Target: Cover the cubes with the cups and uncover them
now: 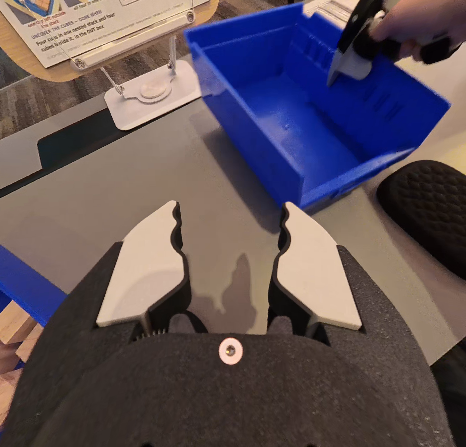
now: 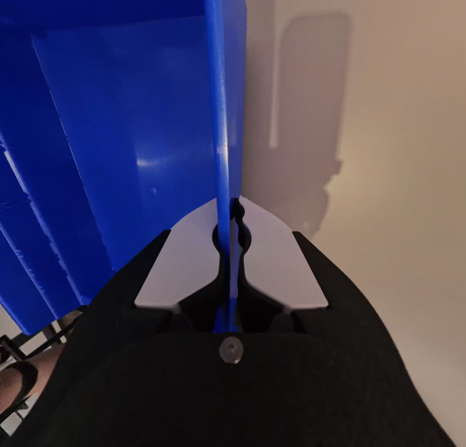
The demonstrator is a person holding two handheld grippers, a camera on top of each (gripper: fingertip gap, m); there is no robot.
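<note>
Left gripper (image 1: 230, 209): jaws spread wide, nothing between them, hovering over bare grey desk (image 1: 141, 182)
Right gripper (image 2: 233, 200): jaws closed down on the blue bin's wall, one finger inside, one outside
Blue bin (image 1: 285, 122): ahead and right of the left jaws, nothing visible inside
Cups, cubes: no cup seen; wooden blocks (image 1: 15, 321) lie behind-left of the left jaws
Instruction stand (image 1: 151, 94): ahead-left of the left jaws

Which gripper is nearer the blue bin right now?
Right. The right gripper is clamped on the side wall of the blue bin; the left gripper hangs open over the grey table, short of the bin.
</note>
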